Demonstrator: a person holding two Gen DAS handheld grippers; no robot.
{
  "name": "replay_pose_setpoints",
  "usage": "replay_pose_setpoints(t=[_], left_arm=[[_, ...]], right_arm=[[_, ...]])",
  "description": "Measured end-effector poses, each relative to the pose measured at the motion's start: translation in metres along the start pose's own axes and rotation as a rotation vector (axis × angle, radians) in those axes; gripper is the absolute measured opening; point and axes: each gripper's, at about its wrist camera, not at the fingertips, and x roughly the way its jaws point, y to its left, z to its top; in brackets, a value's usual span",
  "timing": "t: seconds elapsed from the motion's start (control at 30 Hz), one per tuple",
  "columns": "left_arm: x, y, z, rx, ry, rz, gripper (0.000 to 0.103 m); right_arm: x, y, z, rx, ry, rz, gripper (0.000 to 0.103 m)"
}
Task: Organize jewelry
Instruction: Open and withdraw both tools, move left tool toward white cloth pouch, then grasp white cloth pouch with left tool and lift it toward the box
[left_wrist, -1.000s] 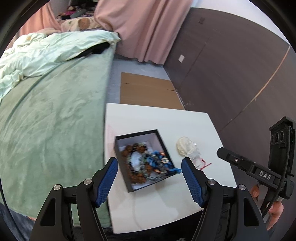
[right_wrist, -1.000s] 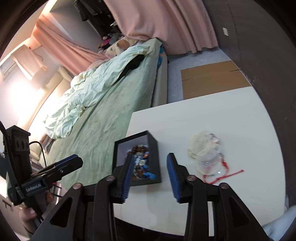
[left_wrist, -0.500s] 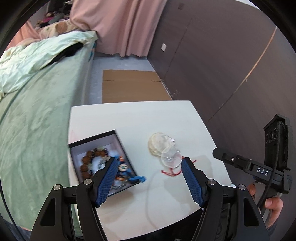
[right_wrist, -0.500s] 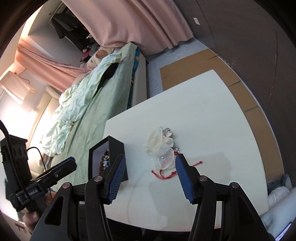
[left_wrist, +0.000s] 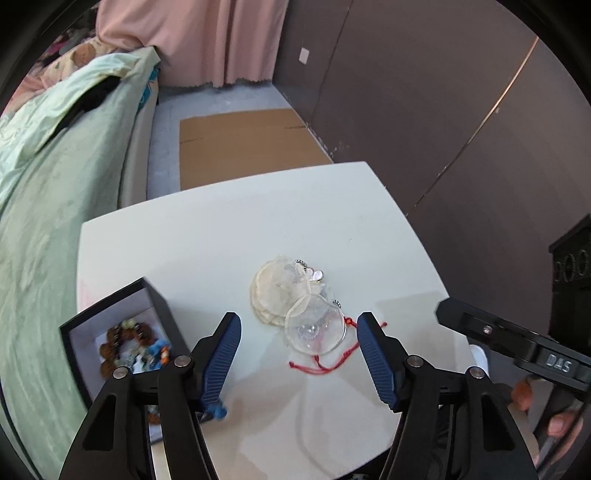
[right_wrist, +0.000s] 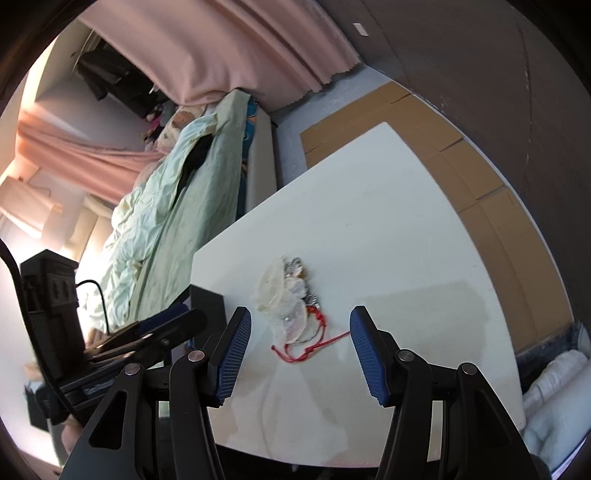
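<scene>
A pile of sheer cream and clear pouches (left_wrist: 291, 295) with small silver pieces and a red cord (left_wrist: 325, 362) lies mid-table. An open black box (left_wrist: 125, 343) of beaded bracelets stands at the table's left edge. My left gripper (left_wrist: 298, 321) hovers over the pouches, its jaws closing, with nothing pressed between the blue pads. From the right, my right gripper (right_wrist: 301, 314) stands open above the same pouches (right_wrist: 280, 291) and red cord (right_wrist: 310, 347). In the right wrist view, the black box (right_wrist: 207, 302) is half hidden behind the left gripper (right_wrist: 166, 325).
The white table (left_wrist: 221, 229) stands beside a bed with a green blanket (left_wrist: 44, 221). Flat cardboard (left_wrist: 243, 144) lies on the floor beyond it, by a dark wall (left_wrist: 443, 110). A person's hand (left_wrist: 554, 424) holds the right gripper (left_wrist: 480, 328).
The left gripper moved right, from over the black box to over the pouches, and its jaws narrowed a little. The right gripper also came over the pouches, lower and rolled, with its jaws wider.
</scene>
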Motion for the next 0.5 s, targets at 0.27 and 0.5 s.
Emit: replay_pose_setpoints(t=[0.27,0.5], left_arm=[[0.042,-0.005,0.014,0.027,0.071,0.045,0.066],[0.069,-0.011,0.018,0.085,0.12,0.088,0.066]], right_arm=[[0.001,-0.016,0.005,0.039,0.001,0.001,0.057],[0.009,-0.018,0.01,0.033,0.02,-0.019,0.057]])
